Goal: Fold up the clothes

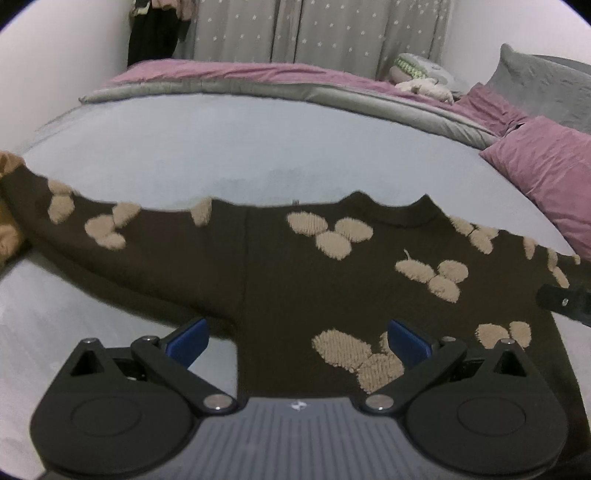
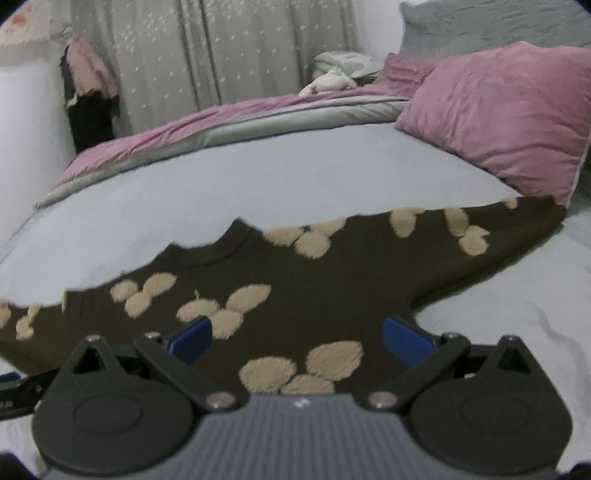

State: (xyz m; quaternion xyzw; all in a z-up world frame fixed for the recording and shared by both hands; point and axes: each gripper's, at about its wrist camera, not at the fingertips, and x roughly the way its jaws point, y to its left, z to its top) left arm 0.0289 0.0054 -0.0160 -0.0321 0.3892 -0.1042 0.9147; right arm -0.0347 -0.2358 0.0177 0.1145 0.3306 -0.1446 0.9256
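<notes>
A dark brown sweater [image 1: 295, 266] with tan fuzzy patches lies flat on the pale blue bed sheet [image 1: 221, 147], collar at the far side, sleeves spread left and right. My left gripper [image 1: 297, 341] hovers open over the sweater's left underarm, its blue pads [image 1: 188, 341] wide apart and holding nothing. In the right wrist view the same sweater [image 2: 314, 277] fills the foreground. My right gripper [image 2: 297, 338] is open above the right side of the body, near the right underarm, with nothing between its blue pads [image 2: 404, 339]. Its black tip also shows at the left view's right edge.
Purple pillows [image 2: 509, 110] and a grey pillow [image 2: 498, 26] sit at the head of the bed on the right. A purple and grey duvet [image 1: 258, 79] is bunched along the far side under a star-print curtain [image 1: 314, 33]. An orange-brown garment [image 1: 9, 206] lies at the far left.
</notes>
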